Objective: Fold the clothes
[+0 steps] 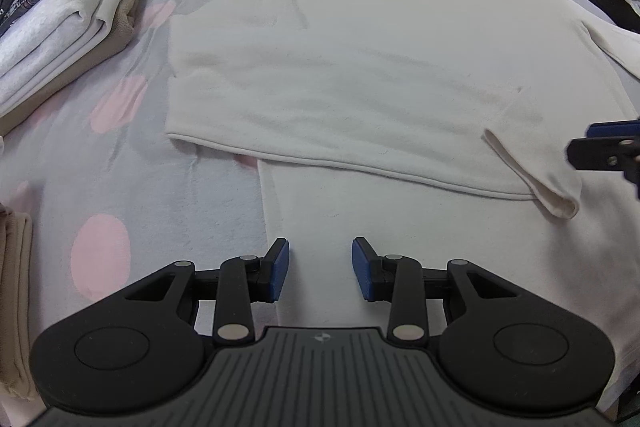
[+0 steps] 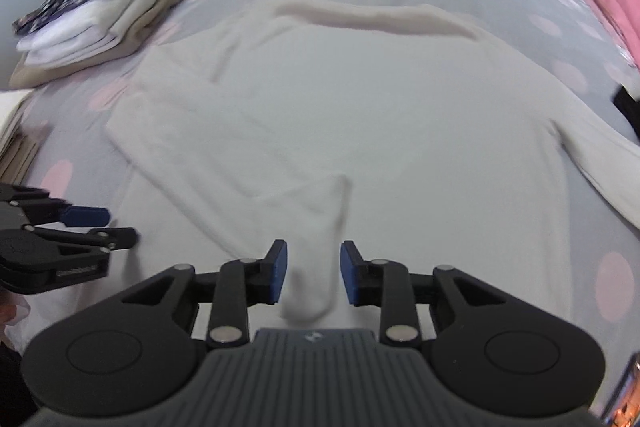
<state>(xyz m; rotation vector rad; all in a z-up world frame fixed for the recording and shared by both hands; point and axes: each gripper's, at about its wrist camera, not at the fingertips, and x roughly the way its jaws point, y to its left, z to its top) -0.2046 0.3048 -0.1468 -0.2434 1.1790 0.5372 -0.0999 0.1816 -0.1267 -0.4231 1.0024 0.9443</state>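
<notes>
- White sweater [image 1: 360, 67] lies flat mid-bed, one sleeve [image 1: 532, 173] folded across it.
- Left gripper [image 1: 320, 269] and right gripper [image 2: 313, 273] both gape empty.
- Right straddles the cuff: pinch squarely, keep edges aligned.

Both grippers same build: left gripper [image 1: 320, 269] & right gripper [image 2: 313, 271] are matte black w/ blue pads [image 1: 278, 269] on the fingertips. Silver round pivot pins [image 1: 235, 331] at linkage joints, big round black discs each side. Grey ribbed centre plate [image 2: 312, 375] w/ small round logo.
</notes>
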